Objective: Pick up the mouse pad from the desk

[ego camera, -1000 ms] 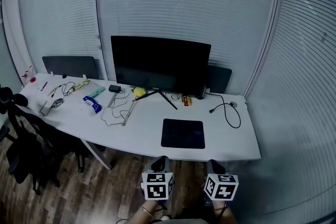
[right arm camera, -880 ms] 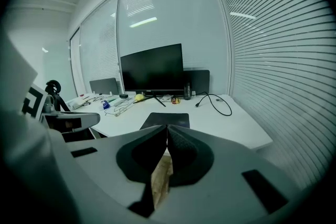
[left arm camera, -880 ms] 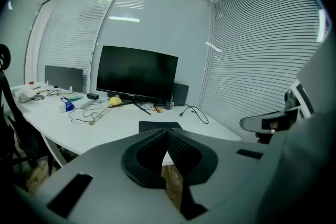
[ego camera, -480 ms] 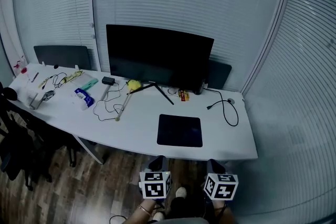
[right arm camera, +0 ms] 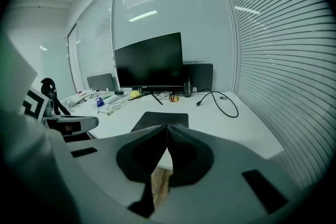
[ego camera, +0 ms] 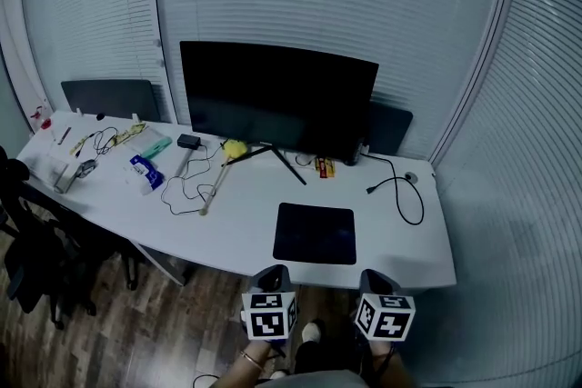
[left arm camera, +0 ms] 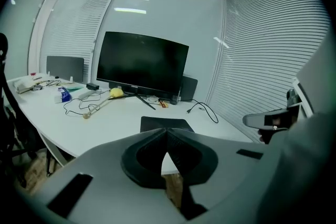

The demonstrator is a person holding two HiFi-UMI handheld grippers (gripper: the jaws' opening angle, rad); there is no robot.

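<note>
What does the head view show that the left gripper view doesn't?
Only the head view: the black-and-white marker cubes on the left gripper and right gripper. Only the left gripper view: that gripper's dark jaws close up, shut together with nothing between them. Both: the flat black rectangular mouse pad lying on the white desk, the big black monitor and the loose black cable.

Matt mouse pad (ego camera: 315, 233), smooth desk (ego camera: 238, 223)

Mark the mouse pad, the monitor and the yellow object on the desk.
mouse pad (ego camera: 315, 233), head view, centre of its top.
monitor (ego camera: 277, 95), head view, middle of screen.
yellow object (ego camera: 235, 148), head view, its middle.
</note>
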